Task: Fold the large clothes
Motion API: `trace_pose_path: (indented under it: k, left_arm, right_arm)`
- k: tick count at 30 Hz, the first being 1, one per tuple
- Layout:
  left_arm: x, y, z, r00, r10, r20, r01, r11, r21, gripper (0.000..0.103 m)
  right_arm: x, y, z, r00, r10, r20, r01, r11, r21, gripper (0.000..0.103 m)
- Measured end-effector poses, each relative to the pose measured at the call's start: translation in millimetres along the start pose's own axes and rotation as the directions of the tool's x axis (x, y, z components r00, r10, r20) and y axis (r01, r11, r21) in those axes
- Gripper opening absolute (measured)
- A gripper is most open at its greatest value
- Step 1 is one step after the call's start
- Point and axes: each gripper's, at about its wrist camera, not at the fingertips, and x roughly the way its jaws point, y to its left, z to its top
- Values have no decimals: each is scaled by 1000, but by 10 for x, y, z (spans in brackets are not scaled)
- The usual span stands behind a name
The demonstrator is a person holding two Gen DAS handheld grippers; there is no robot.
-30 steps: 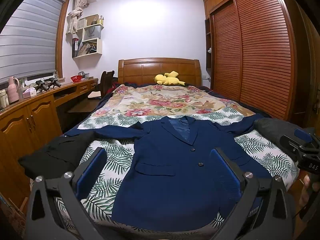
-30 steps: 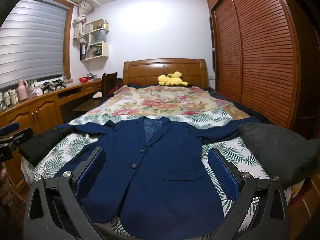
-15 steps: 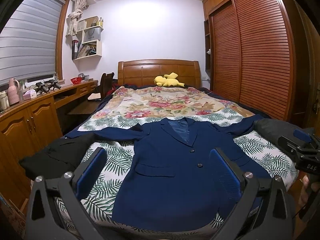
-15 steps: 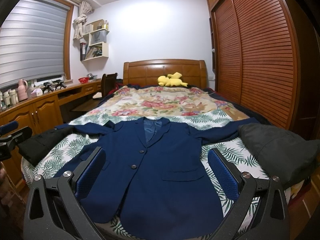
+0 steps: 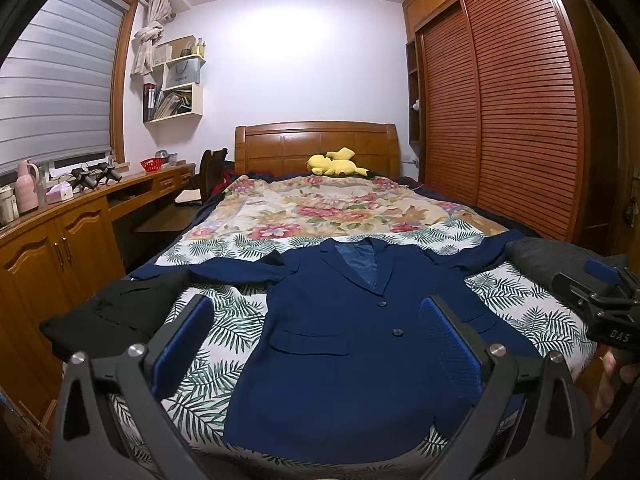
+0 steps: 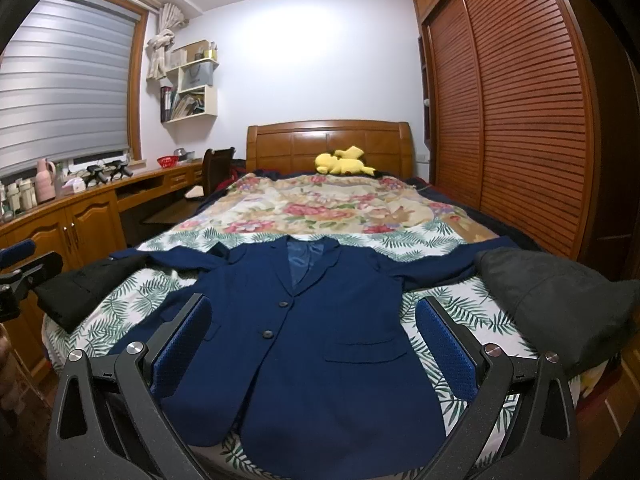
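a: what fills the room, biggest first?

b: the bed [image 5: 540, 312], head at twelve o'clock against the far wall, covered by a leaf-print sheet with a floral blanket [image 5: 332, 208] beyond it. i judge it is serving as the folding surface, being broad and flat.

a: and the task's garment?

b: a navy blazer [image 5: 340, 352] lies face up on the near half of the bed, collar toward twelve o'clock and hem toward six, at the foot edge. its sleeves run out to about ten and two o'clock. it is buttoned and flat, which i read as laid ready for folding, with no fold made so far.

a: anything beside it?

b: a black garment [image 5: 108, 316] lies at nine o'clock over the bed's left edge, touching or just meeting that sleeve's end; a dark grey bundle [image 6: 560, 304] sits at three o'clock over the other sleeve's end. probably set aside to wait their turn, though that is a guess.

a: the tongs?

b: the left gripper [image 5: 316, 348] is released, its blue pads spread wide above the blazer's lower front, holding nothing. the right gripper [image 6: 312, 344] is likewise spread and empty, framing the blazer's front. both hover at six o'clock, short of the cloth, likely so the whole blazer sits in view before a hold is chosen.

a: smallest thing?

b: a yellow plush toy [image 6: 344, 164] at twelve o'clock by the headboard, clear of the work.
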Motion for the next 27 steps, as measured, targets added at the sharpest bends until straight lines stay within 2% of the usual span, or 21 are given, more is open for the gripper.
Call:
trace_pose_path:
  k: [27]
  left_arm:
    - [-67,-21,22,1000,-4,19,4,1000,-4,103]
  right_arm:
    - [-8,-7,14,1000,-1,3,1,1000,-3,103]
